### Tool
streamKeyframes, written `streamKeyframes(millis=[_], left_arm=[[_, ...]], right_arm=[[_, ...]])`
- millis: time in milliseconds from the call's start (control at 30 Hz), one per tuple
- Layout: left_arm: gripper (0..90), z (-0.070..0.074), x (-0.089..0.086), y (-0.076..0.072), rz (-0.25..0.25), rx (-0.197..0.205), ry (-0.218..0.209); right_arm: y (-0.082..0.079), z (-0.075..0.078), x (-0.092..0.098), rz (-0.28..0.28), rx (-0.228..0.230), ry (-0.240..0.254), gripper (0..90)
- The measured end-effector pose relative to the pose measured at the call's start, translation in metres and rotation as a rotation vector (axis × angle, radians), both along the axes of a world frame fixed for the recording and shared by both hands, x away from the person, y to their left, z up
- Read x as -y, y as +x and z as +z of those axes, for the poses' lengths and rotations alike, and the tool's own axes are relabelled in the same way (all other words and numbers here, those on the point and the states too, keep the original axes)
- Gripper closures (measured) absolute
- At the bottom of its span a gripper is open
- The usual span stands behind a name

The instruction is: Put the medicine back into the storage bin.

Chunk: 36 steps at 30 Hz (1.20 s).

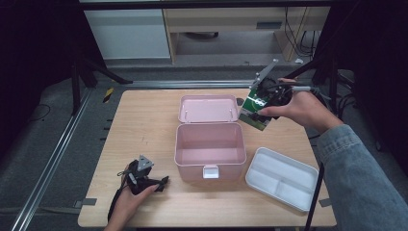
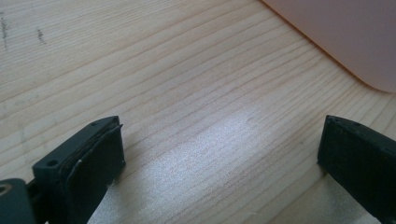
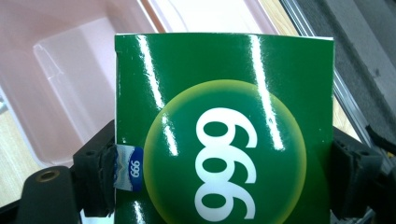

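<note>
A green carton (image 1: 255,111) printed with a yellow-green disc and white "999" (image 3: 224,135) hangs in the air to the right of the pink box's raised lid (image 1: 208,108). My right gripper (image 1: 262,107) is shut on it, one black pad on each side edge. Below and to the left stands the open pink plastic box (image 1: 210,150), its inside bare. My left gripper (image 1: 161,183) lies low on the wooden table near the front left, jaws open, nothing between its fingers (image 2: 98,158); a pink corner of the box (image 2: 355,37) lies just beyond them.
A white divided tray (image 1: 282,177) sits at the front right of the wooden table (image 1: 144,125). Dark frame posts stand beyond the table's far corners. A metal rail (image 1: 53,159) runs along the floor at the left.
</note>
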<state>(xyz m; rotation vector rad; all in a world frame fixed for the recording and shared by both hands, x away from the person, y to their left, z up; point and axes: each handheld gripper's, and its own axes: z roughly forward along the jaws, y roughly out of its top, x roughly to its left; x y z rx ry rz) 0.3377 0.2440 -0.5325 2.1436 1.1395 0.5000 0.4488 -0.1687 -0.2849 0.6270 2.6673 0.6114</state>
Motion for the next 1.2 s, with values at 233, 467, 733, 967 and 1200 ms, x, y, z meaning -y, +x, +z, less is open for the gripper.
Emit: streamKeyframes(millis=[233, 467, 733, 967, 1200], left_arm=[[0.0, 0.0, 0.0, 0.0, 0.0, 0.0, 0.0], [0.0, 0.0, 0.0, 0.0, 0.0, 0.0, -0.001], [0.0, 0.0, 0.0, 0.0, 0.0, 0.0, -0.001], [0.0, 0.0, 0.0, 0.0, -0.001, -0.001, 0.0], [0.0, 0.0, 0.0, 0.0, -0.002, -0.001, -0.001]], right_arm=[[-0.003, 0.001, -0.028, 0.066, -0.004, -0.005, 16.9], [-0.002, -0.002, -0.056, 0.129, -0.011, 0.003, 16.9], [-0.006, -0.008, -0.084, 0.198, -0.005, -0.01, 16.9], [-0.007, -0.013, -0.106, 0.253, -0.015, -0.007, 16.9], [-0.008, -0.025, -0.126, 0.304, -0.032, -0.003, 16.8]])
